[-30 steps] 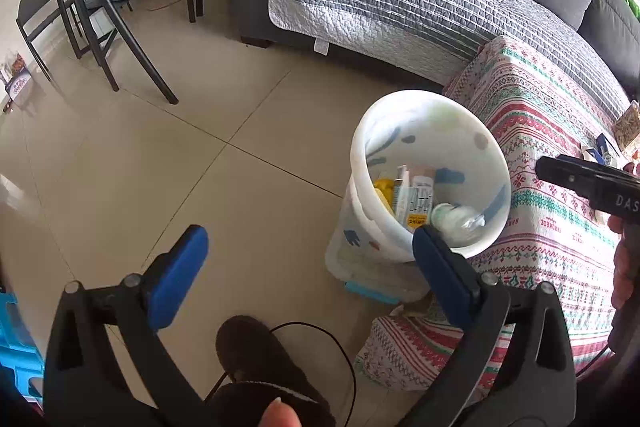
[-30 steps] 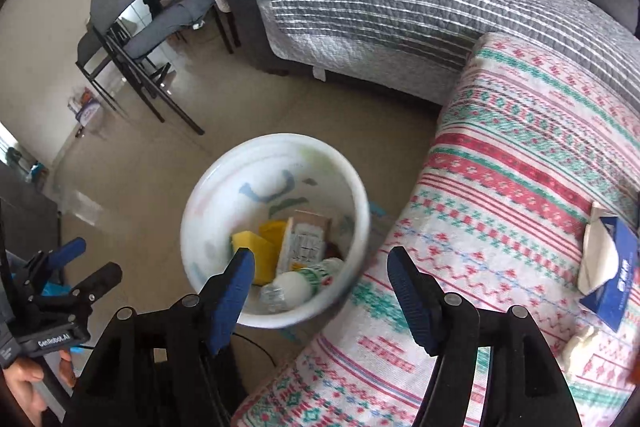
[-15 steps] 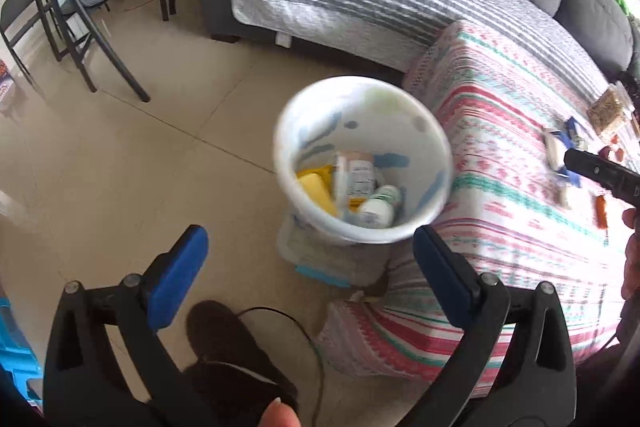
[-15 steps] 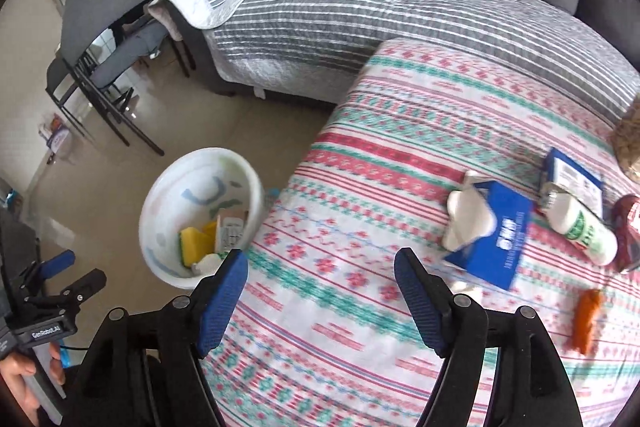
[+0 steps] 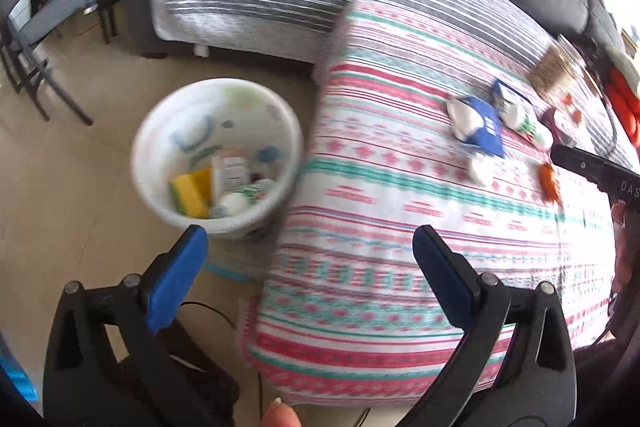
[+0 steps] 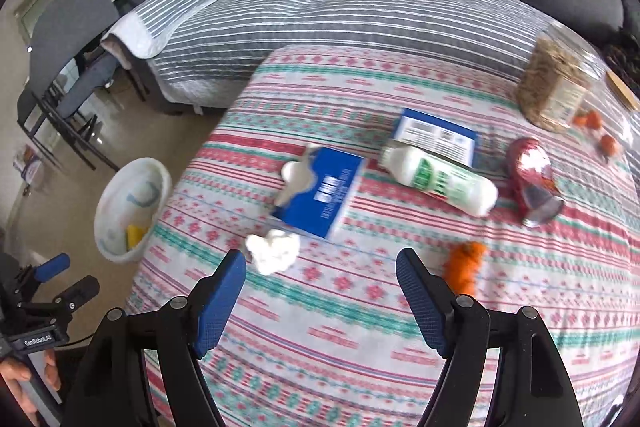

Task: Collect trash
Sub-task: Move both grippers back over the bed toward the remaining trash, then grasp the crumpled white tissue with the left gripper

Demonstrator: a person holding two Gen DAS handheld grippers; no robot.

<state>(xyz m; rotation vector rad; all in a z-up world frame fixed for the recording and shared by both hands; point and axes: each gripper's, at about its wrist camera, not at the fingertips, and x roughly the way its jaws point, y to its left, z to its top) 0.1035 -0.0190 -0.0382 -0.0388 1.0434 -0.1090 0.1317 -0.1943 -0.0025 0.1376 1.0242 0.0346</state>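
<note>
1. The sofa (image 6: pixel 360 15) runs along the far side of a table under a red, green and white patterned cloth (image 6: pixel 360 347).
2. The white trash bin (image 5: pixel 218 155) stands upright on the floor just beside the table's left edge, mouth up, with a yellow sponge (image 5: pixel 190 189) and cartons inside.
3. The right gripper (image 6: pixel 320 293) hovers over the near part of the cloth, angled down at it, jaws wide and empty.
4. The left gripper (image 5: pixel 308 267) hangs between bin and table edge, jaws spread wide, holding nothing.
5. A white bottle (image 6: pixel 440 181) lies on its side, long axis running left to right, touching a blue box (image 6: pixel 436 135).
6. A tissue pack (image 6: pixel 320 195) lies flat, tilted diagonally.
7. A crushed red can (image 6: pixel 532 181) lies on its side.
8. A crumpled tissue (image 6: pixel 274 251) lies just ahead of the right gripper's left finger.
9. An orange scrap (image 6: pixel 464 265) lies near its right finger.
</note>
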